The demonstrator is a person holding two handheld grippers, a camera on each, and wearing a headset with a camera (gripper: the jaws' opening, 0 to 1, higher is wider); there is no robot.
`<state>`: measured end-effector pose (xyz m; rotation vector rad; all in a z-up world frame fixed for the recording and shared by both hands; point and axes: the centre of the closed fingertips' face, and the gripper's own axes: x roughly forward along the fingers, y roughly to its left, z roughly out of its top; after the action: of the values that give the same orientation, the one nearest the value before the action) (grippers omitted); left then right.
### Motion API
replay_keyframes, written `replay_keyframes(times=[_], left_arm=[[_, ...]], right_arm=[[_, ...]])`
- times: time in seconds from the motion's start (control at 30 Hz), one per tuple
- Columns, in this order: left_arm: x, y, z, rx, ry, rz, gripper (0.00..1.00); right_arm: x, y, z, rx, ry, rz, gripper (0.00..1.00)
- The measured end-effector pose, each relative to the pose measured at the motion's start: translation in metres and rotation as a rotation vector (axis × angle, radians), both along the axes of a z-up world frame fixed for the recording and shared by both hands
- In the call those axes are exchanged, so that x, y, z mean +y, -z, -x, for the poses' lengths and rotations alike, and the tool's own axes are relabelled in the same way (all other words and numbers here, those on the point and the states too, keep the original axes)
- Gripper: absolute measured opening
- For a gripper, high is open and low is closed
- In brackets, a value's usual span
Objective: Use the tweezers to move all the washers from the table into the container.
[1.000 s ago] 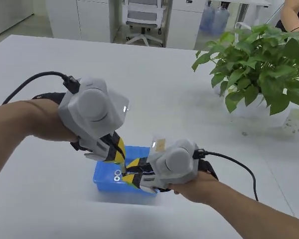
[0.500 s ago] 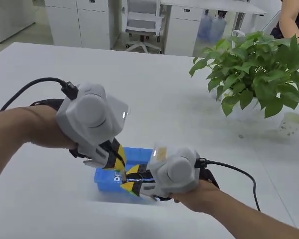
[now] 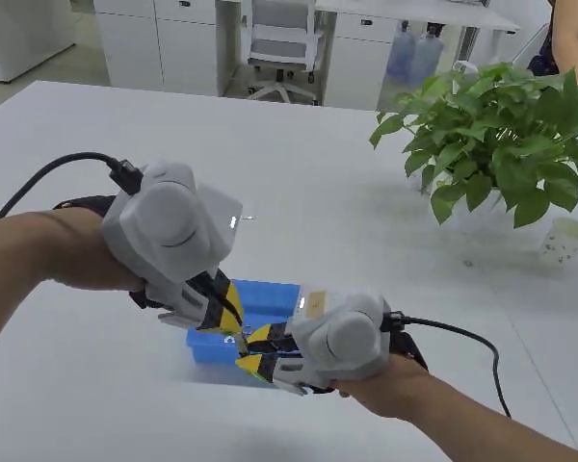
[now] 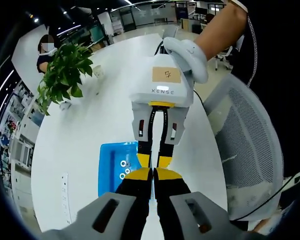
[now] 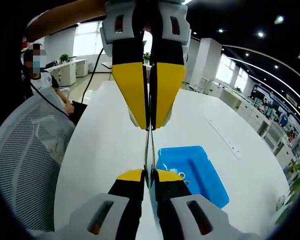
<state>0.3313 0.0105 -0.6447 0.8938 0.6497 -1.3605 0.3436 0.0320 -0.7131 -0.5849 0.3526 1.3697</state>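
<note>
White and bare, the surface (image 3: 318,173) runs back toward desks and a swivel chair (image 3: 277,38) at the top of the head view, with a potted plant (image 3: 501,125) at upper right. Low in the centre of that view sits the blue container (image 3: 268,296), partly covered by both tools.

The left hand-held gripper (image 3: 226,310) and the right hand-held gripper (image 3: 253,354) meet tip to tip just above the container's near edge. In the right gripper view the slim metal tweezers (image 5: 149,150) run straight up the middle of the frame. Both pairs of yellow jaws are pinched narrow on them, one pair at each end. Three washers (image 4: 123,163) lie inside the container, left of centre in the left gripper view. I cannot make out any on the bare surface, nor whether the tweezer tips carry one.

This looks like a re-grip of the tweezers between the two tools. To do it well, one tool should hold firm while the other eases off and re-seats, so the tweezers never hang loose. Both sets of jaws should stay in line with the tweezers' length to stop them twisting. Doing it over the container means anything that drops lands in the right place.
</note>
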Motion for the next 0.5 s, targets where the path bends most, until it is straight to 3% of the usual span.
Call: replay_keyframes(times=[0.5], left_arm=[[0.015, 0.019, 0.005, -0.002, -0.003, -0.030, 0.05]], right_arm=[[-0.011, 0.008, 0.007, -0.039, -0.054, 0.115, 0.06]])
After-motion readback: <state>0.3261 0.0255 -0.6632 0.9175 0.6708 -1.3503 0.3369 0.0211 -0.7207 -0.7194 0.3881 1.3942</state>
